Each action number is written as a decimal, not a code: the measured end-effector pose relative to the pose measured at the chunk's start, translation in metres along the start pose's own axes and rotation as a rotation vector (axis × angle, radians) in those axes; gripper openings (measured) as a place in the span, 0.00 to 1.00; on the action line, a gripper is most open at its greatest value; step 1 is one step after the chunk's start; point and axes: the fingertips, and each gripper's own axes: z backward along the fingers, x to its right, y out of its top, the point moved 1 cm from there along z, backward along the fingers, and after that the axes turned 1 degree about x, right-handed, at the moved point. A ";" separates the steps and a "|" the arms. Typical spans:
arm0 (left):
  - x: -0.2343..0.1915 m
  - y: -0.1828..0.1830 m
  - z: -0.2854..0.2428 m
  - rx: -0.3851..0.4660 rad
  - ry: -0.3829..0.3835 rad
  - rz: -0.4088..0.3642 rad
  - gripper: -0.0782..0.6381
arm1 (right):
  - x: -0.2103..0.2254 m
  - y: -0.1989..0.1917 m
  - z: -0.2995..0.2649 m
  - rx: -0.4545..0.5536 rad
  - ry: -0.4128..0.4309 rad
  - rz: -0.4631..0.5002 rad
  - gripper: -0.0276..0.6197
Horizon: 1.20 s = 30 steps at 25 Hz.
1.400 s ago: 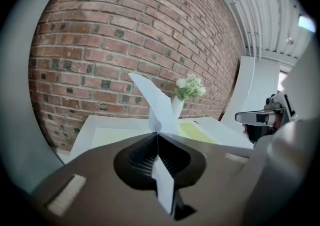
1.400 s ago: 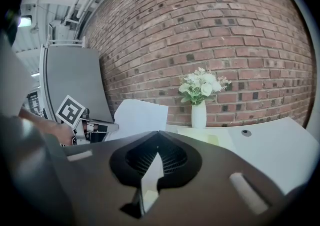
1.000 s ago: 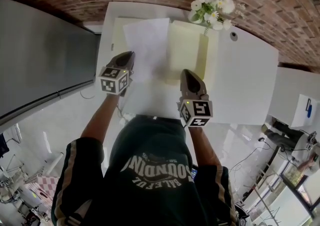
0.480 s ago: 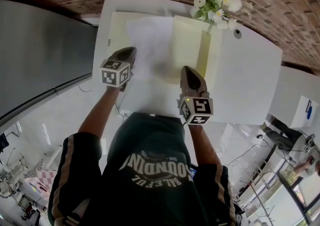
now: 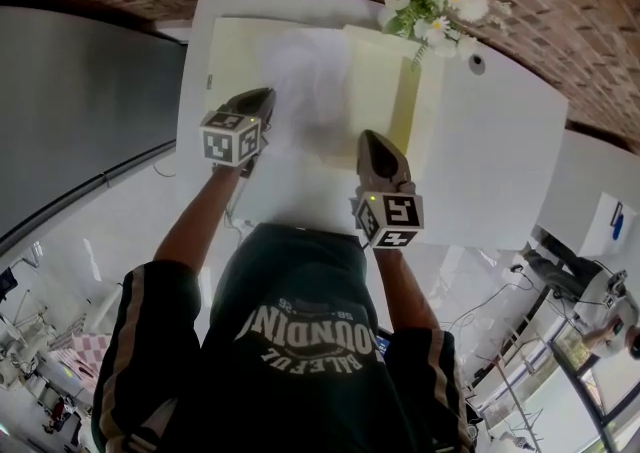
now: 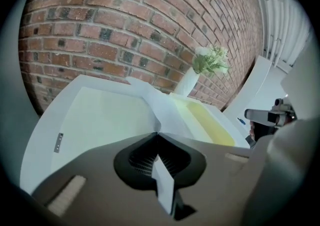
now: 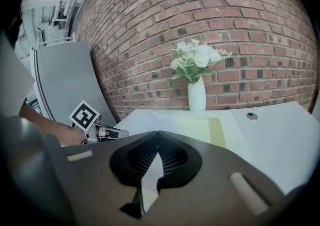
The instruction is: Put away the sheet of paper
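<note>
1. The left gripper [image 6: 158,133] is clamped shut on the near left edge of the sheet of paper [image 6: 162,110]. The right gripper [image 7: 158,131] pinches its near right edge.
2. The sheet runs away from both grippers toward the brick wall, just above the open yellow folder [image 5: 380,81] on the table [image 5: 490,141].
3. Both hands are equally near, and the folder lies ahead and below.

I face red brick wall [image 7: 240,30], mortar pale. White table [image 5: 500,161] butts against it, round grommet [image 7: 252,115] in top. White vase [image 7: 196,98] with white flowers [image 5: 435,1] stands at table's far edge. Grey panel [image 5: 80,121] on my left. Floor [image 5: 130,231] glossy white. Light bright, even.
</note>
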 end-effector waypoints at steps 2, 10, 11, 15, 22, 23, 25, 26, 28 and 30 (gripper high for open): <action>0.001 -0.002 -0.004 -0.007 -0.003 0.006 0.13 | 0.001 0.000 -0.002 -0.003 0.003 -0.003 0.04; 0.012 -0.006 -0.023 -0.030 -0.026 0.036 0.13 | 0.009 -0.002 -0.008 -0.016 0.004 -0.018 0.04; 0.014 -0.005 -0.026 -0.032 -0.030 0.042 0.13 | 0.009 -0.003 -0.008 -0.017 0.005 -0.020 0.04; 0.026 -0.003 -0.038 -0.036 -0.050 0.060 0.13 | 0.014 -0.005 -0.010 -0.019 0.004 -0.030 0.04; 0.043 0.000 -0.058 -0.049 -0.079 0.078 0.13 | 0.021 -0.006 -0.010 -0.021 -0.002 -0.043 0.04; 0.045 0.000 -0.061 -0.053 -0.083 0.079 0.13 | 0.022 -0.007 -0.011 -0.022 -0.003 -0.045 0.04; 0.048 0.000 -0.066 -0.059 -0.089 0.081 0.13 | 0.023 -0.007 -0.011 -0.022 -0.004 -0.047 0.04; 0.050 0.000 -0.068 -0.061 -0.091 0.083 0.13 | 0.024 -0.007 -0.010 -0.022 -0.005 -0.049 0.04; 0.054 -0.001 -0.072 -0.067 -0.095 0.089 0.13 | 0.025 -0.007 -0.010 -0.022 -0.006 -0.054 0.04; 0.059 -0.003 -0.078 -0.077 -0.097 0.094 0.13 | 0.027 -0.008 -0.010 -0.022 -0.008 -0.058 0.04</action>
